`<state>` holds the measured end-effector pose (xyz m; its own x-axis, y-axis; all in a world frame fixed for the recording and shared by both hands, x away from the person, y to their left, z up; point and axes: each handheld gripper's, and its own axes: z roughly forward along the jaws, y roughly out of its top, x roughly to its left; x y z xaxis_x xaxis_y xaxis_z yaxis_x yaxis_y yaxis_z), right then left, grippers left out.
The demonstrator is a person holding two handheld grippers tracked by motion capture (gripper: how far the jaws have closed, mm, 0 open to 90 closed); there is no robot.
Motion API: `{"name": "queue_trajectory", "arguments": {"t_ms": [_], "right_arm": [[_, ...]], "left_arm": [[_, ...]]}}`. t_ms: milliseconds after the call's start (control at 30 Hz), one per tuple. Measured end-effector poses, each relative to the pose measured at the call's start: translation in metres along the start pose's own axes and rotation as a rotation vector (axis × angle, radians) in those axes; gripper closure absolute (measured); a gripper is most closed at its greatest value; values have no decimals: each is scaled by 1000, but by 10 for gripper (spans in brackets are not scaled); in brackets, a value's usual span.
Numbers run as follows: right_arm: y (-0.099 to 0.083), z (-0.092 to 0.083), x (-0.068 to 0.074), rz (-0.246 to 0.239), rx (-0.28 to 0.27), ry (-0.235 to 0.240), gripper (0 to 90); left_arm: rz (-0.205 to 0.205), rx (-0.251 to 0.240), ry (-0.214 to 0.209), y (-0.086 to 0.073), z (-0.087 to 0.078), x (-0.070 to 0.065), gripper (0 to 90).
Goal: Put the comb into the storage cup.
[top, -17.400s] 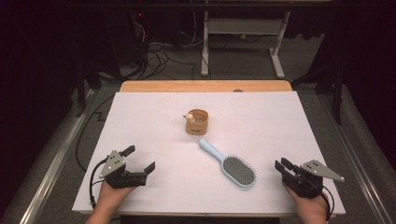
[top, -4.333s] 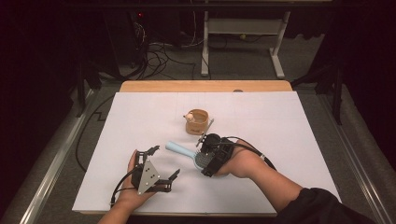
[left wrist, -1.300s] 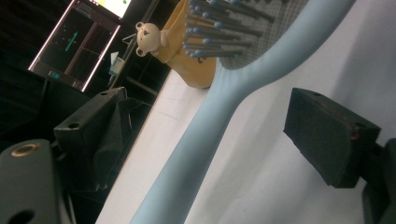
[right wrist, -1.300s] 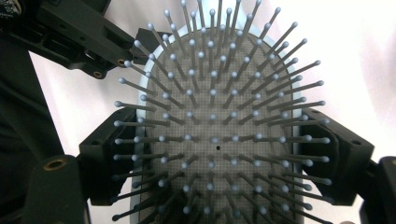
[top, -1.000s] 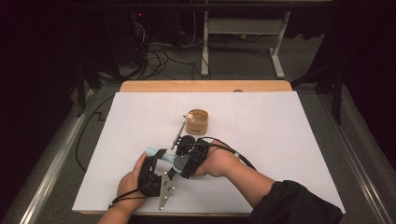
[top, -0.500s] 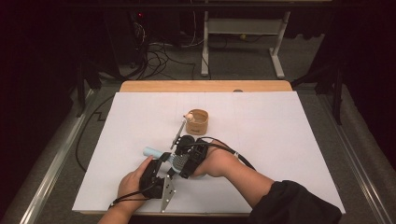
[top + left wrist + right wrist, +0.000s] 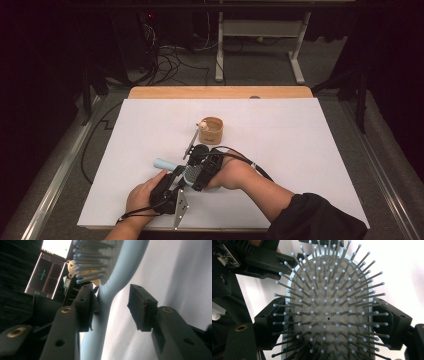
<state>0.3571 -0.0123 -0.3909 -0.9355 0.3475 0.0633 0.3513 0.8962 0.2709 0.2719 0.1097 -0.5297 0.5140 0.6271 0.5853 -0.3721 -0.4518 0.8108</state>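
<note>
So here's where I've got things: the light blue hairbrush (image 7: 172, 167) is sitting low and a bit left of centre on the white table sheet (image 7: 310, 150), pinned between my two grippers. My right gripper (image 7: 198, 172) is clamped across the brush head, one jaw on each long edge, and in the right gripper view the bristle pad (image 7: 329, 312) faces straight into the camera with both black jaws hugging its rim. My left gripper (image 7: 172, 192) has just been closing in around the handle (image 7: 110, 302): in the left gripper view one pad is against the handle just below the head, the other pad is apart from it with white sheet showing in the gap, so it's not a real grip yet. The handle tip pokes out toward 10 o'clock from the grippers. The small wooden cup (image 7: 212, 130) with a little figure on its rim is near, at about 12 o'clock from the brush. Both hands are crowded near the sheet's front edge at 6 o'clock, so not much slack that way. Loads of bare sheet toward 3 o'clock and 9 o'clock, and more beyond the cup up to the wooden strip (image 7: 220, 92) at 12 o'clock.
</note>
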Motion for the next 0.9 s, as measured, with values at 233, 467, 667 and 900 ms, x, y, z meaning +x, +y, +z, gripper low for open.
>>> {"name": "queue_trajectory", "arguments": {"t_ms": [233,467,667,900], "right_arm": [[1,1,0,3,-3,7,204],[2,1,2,0,1,8,204],[3,0,2,-3,-3,9,204],[2,0,1,-3,1,9,204]], "left_arm": [[24,-5,15,-1,0,0,654],[48,-5,30,-1,0,0,714],[80,-8,34,-2,0,-1,733],[107,9,35,-3,0,-3,750]]}}
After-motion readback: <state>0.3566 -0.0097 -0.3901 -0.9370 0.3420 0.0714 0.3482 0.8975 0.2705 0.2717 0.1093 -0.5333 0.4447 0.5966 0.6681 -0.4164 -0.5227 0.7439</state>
